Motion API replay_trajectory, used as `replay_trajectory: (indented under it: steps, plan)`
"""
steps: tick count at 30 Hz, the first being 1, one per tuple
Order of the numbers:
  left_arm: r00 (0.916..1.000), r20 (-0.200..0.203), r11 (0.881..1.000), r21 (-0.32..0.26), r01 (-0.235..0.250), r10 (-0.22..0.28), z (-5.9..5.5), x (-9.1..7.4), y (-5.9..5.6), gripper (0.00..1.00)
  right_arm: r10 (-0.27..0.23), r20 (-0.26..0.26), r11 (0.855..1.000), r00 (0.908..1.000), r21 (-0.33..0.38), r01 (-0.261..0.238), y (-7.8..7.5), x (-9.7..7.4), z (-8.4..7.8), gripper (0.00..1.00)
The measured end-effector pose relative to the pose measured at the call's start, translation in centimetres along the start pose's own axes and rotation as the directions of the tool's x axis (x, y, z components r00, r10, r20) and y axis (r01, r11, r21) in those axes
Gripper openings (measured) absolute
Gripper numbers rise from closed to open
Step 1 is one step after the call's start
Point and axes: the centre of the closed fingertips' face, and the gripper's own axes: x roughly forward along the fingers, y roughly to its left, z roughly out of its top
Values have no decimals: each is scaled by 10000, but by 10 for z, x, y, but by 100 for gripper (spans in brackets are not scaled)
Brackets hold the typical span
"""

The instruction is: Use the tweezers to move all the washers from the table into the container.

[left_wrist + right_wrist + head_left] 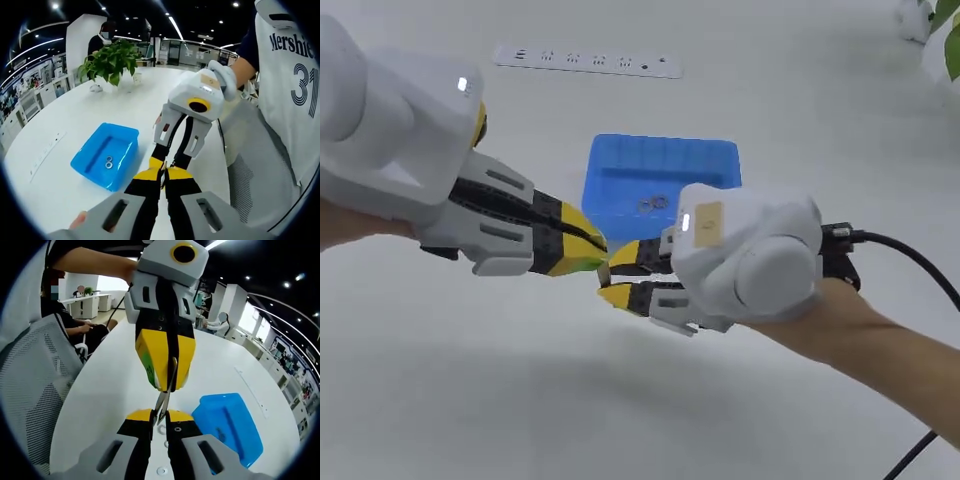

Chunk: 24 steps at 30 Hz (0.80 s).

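Observation:
Slim metal tweezers (167, 387) run between the two grippers, which face each other tip to tip over the white table. My left gripper (592, 250) comes in from the left and is shut on one end; in the right gripper view its yellow jaws clamp the upper part. My right gripper (610, 275) is shut on the other end. Loose washers (162, 430) lie on the table under the tips. Just behind the grippers stands the blue container (660, 145) with two washers (653, 204) inside; the container (117, 135) and those washers (108, 162) also show in the left gripper view.
A white power strip (588, 60) lies at the far side of the table. A potted plant (110, 60) stands beyond the container. A black cable (910, 260) trails from my right gripper. A mesh chair (35, 385) stands by the table edge.

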Motion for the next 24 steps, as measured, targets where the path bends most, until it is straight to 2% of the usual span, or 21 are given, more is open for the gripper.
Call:
replay_trajectory:
  steps: [11,19,24]
  plan:
    - [9997,-37,9995,234,231,-230,1,12,-1,7,-219,-174,9994,9996,281,224,-5,1,-10,10]
    - [9995,-141,9992,262,287,-283,1,17,-3,7,-188,-217,9988,9996,452,198,-5,5,-14,10]
    - [9996,-127,9996,130,255,-253,-2,19,1,7,-123,-295,9986,9995,504,138,-6,7,-17,10]
